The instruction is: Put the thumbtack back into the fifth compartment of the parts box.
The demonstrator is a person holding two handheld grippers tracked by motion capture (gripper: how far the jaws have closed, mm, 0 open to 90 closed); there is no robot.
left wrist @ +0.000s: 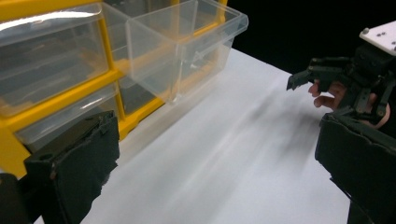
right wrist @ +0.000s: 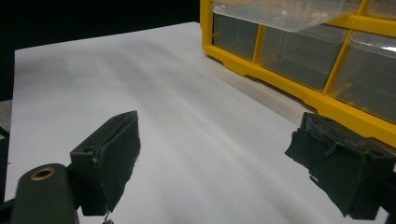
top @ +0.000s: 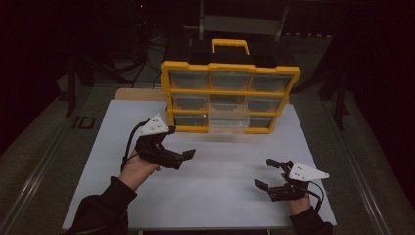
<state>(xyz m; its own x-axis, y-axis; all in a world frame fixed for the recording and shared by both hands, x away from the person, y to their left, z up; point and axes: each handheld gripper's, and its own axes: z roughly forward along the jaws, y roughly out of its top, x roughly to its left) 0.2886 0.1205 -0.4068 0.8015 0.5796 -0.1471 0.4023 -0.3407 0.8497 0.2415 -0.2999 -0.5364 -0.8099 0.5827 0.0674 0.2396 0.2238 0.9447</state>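
Upright at the far edge of the matte white table stands a yellow-framed organizer of clear, glossy plastic drawers; its bottom-middle drawer juts out. Before the organizer, the left gripper and right gripper hover with jaws spread apart, grasping nothing.
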